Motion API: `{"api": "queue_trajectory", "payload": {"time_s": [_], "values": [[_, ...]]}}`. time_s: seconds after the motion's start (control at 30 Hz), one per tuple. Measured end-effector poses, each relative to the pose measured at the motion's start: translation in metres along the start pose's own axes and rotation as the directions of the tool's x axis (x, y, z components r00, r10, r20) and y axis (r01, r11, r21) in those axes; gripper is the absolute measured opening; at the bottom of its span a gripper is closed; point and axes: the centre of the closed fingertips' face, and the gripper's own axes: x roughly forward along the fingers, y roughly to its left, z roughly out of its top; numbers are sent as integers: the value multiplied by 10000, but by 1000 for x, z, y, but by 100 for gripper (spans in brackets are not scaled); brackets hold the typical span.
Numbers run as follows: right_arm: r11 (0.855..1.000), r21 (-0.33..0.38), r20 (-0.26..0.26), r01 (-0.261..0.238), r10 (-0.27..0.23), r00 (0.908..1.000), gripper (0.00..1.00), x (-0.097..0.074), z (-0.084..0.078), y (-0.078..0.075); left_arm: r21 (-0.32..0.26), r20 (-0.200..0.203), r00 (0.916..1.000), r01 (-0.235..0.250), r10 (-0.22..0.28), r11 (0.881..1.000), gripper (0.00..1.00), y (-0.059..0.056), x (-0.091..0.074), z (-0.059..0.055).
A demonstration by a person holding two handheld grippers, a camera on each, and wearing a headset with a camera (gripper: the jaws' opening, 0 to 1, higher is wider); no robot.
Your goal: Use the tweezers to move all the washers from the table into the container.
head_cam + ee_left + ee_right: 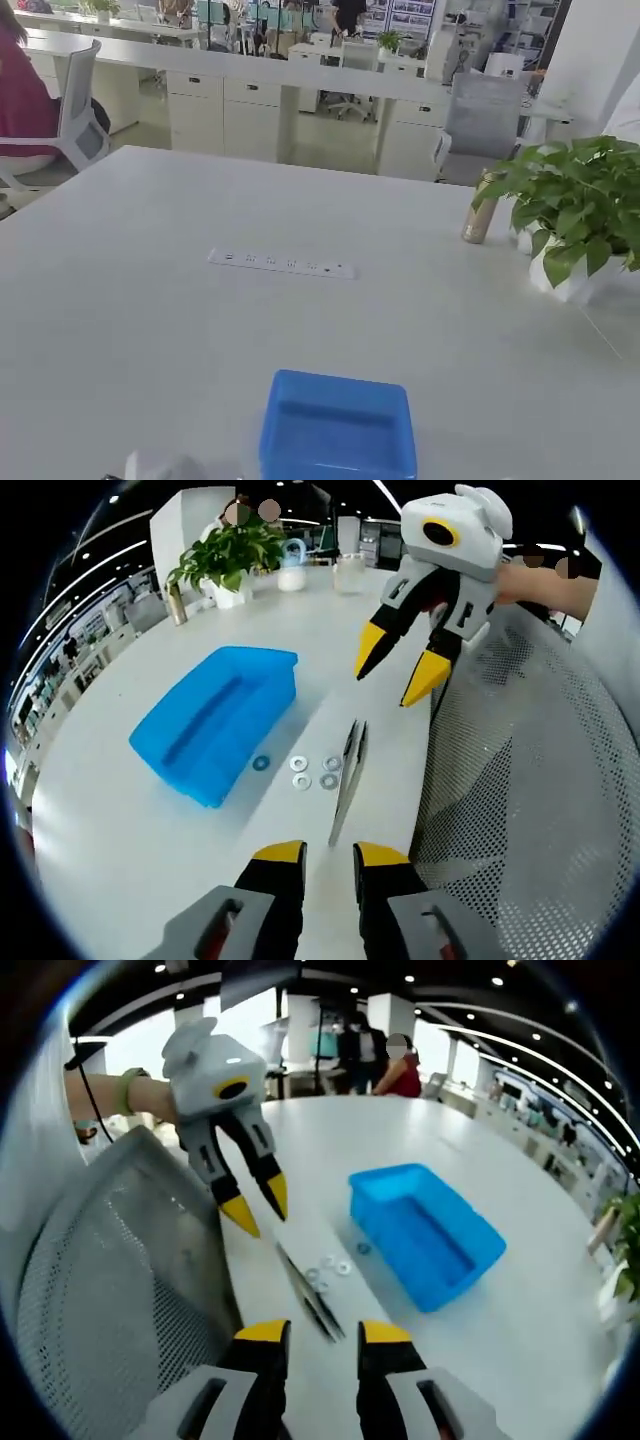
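The left gripper (331,856) and right gripper (323,1336) hover, jaws apart and empty, over the tweezers (345,780), which lie on the desk (125,825) beside the washers (299,765) and near the container (215,720), probably to keep carries short.

On your white table (120,850), small metal washers (315,772) lie between the blue plastic container (215,725) and the slim metal tweezers (346,780) by the near edge. Beyond the container lies a white power strip (282,264), with a potted green plant (575,200) to its right.
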Motion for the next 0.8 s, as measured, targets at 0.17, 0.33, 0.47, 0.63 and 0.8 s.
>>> {"api": "queue_trajectory", "payload": {"time_s": [0.17,0.33,0.47,0.63,0.8], "values": [[9998,-146,-273,-160,156,9995,23,4,-2,4,392,-275,9994,234,-223,9990,12,-5,10,2],[9994,-256,-380,-213,203,9991,23,5,-3,5,798,-525,9982,315,-273,9963,5,-6,18,2],[9992,-304,-460,-258,244,9986,24,6,-3,5,1436,-986,9948,381,-240,9889,4,-6,21,-3],[9985,-344,-469,-421,404,9981,23,10,-3,8,1814,-957,9951,410,-239,9826,1,-10,24,1],[9976,-465,-536,-507,482,9974,24,14,-3,12,2554,-753,9971,274,-84,9664,0,-12,21,7]]}}
